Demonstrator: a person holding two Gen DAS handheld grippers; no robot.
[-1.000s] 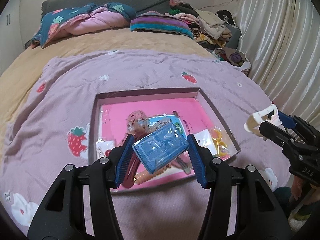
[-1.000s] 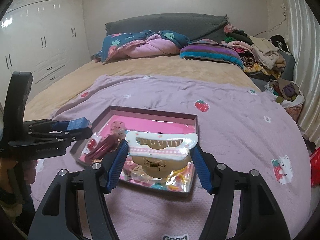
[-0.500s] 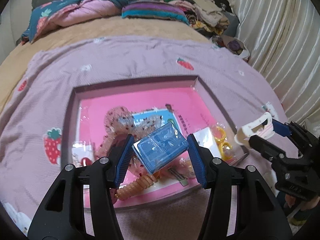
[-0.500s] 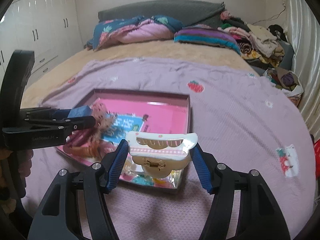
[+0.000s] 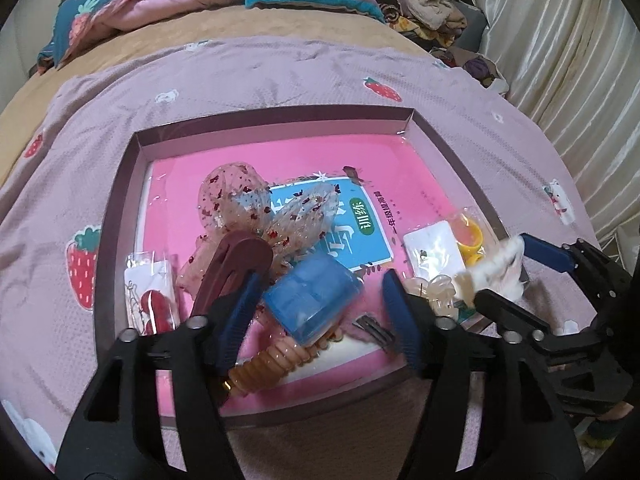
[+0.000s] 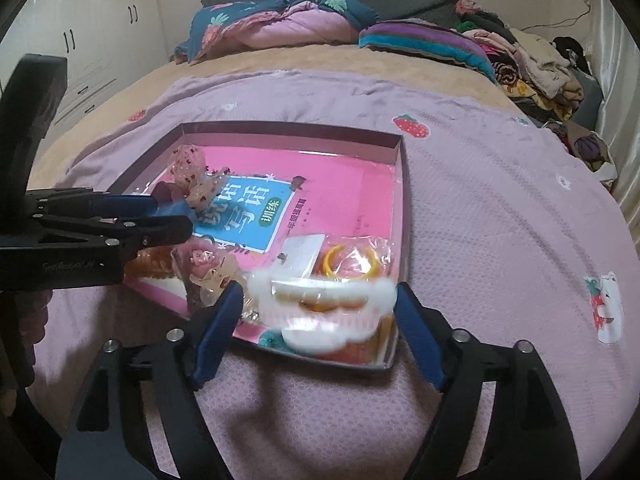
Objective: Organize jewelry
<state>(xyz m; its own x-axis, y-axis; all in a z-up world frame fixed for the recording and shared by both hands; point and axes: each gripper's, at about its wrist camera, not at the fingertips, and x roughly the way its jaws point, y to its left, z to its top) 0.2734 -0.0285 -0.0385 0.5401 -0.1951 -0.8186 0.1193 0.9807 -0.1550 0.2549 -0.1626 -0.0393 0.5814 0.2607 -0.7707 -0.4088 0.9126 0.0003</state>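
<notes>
A shallow box with a pink floor lies on the bed; it also shows in the right wrist view. It holds a sequinned bow, a maroon clip, a coiled amber tie and yellow rings. My left gripper has its jaws spread; a blurred blue clip sits between them, clear of the right finger. My right gripper is at the box's near right corner, with a blurred white claw clip between its fingers.
The lilac strawberry blanket covers the bed around the box. Pillows and a pile of clothes lie at the headboard. White curtains hang on the right, a white wardrobe on the left.
Both grippers have dropped lower over the box. The left jaws have spread, and the blue clip is slipping down out of them. The white clip has turned blurred.
</notes>
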